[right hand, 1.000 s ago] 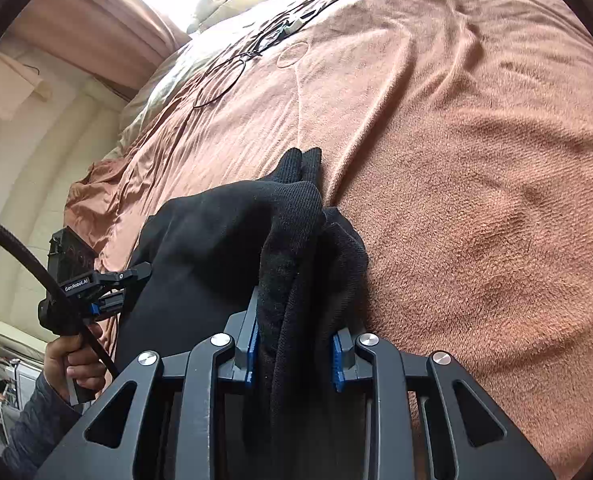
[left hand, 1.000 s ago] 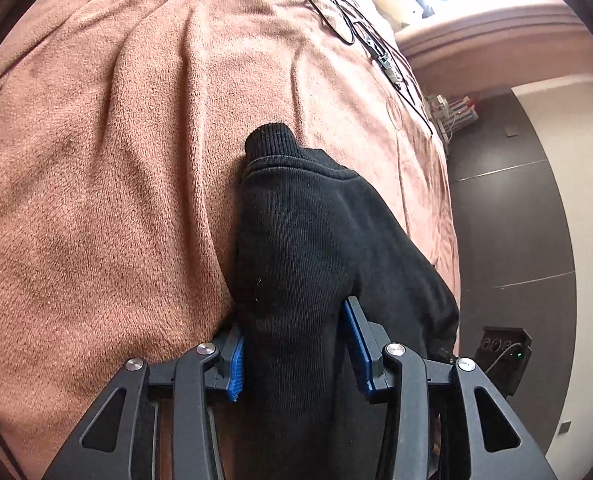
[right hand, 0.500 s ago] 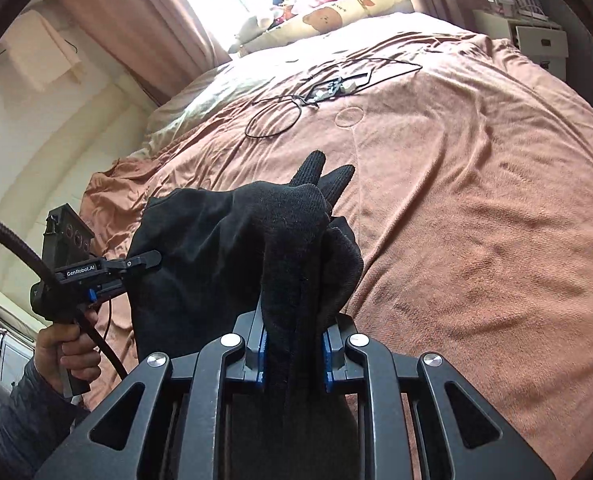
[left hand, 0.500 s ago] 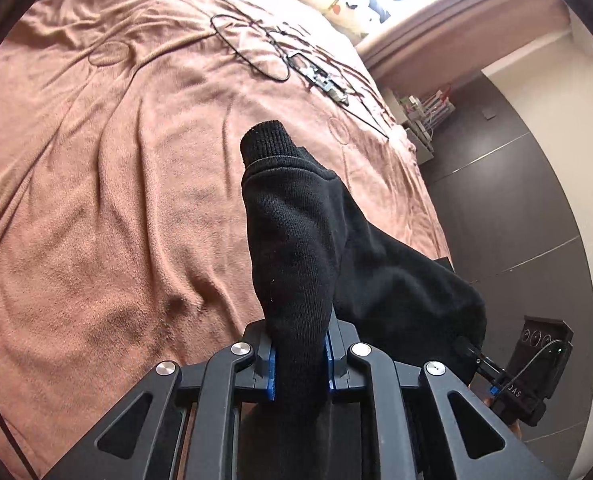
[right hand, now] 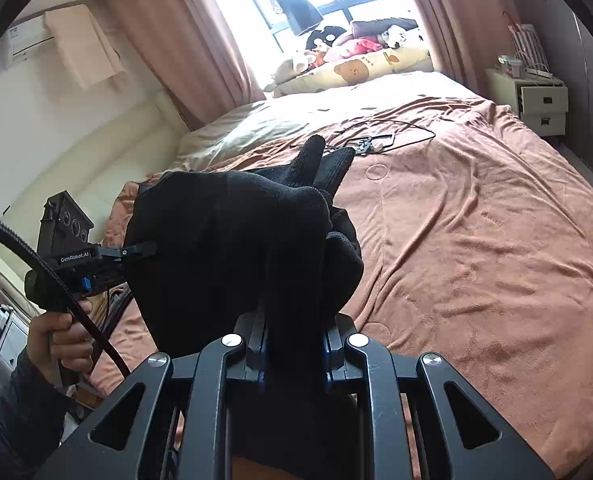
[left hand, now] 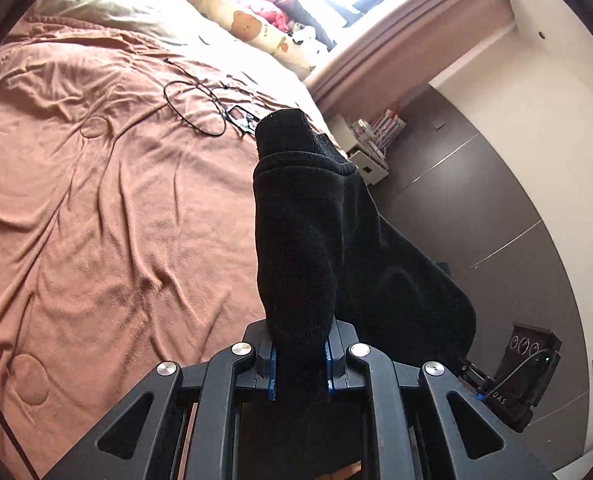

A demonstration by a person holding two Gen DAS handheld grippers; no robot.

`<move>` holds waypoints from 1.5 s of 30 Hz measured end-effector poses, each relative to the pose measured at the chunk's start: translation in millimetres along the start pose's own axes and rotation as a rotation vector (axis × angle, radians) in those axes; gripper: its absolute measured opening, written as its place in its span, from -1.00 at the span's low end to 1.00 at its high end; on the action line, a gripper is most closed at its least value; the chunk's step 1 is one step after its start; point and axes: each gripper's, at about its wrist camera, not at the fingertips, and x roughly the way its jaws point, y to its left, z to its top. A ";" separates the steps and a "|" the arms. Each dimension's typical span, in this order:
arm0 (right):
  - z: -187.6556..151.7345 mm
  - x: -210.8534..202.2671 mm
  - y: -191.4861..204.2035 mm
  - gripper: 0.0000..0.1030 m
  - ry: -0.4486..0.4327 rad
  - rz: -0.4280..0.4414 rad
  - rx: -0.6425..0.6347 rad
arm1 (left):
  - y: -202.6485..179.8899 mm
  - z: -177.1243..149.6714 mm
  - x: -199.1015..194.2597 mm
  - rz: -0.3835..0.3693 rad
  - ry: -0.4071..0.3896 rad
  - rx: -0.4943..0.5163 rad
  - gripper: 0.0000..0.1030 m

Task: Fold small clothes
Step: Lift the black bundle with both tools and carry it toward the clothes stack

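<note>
A black knitted garment (left hand: 320, 240) is held up in the air over the bed (left hand: 96, 220), clear of the brown blanket, and is stretched between two holds. The left gripper (left hand: 299, 364) is clamped on one bunched edge, and the right gripper (right hand: 292, 356) is clamped on another thick bunch of the same cloth. It is judged that the garment is held off the bed at two points so that it can hang open and be laid flat for folding. A ribbed cuff (left hand: 284, 132) is seen standing above the left hold. On the left gripper's body, seen from the right wrist, "GenRobot.AI" (right hand: 74, 258) can be read; on the other unit only "DAS" (left hand: 496, 398) is legible.
</note>
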 end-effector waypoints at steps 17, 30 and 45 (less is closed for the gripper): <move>-22.9 -91.2 66.6 -0.71 -0.104 0.036 -0.115 | -65.1 -44.6 -128.0 -0.073 -0.157 0.100 -0.71; -20.1 -142.8 149.0 -0.71 -0.186 0.150 -0.243 | -83.9 -60.7 -249.4 -0.081 -0.304 0.121 -0.72; 2.2 -100.6 233.1 -0.71 -0.179 0.323 -0.359 | -83.7 -65.9 -418.8 0.033 -0.496 0.173 -0.72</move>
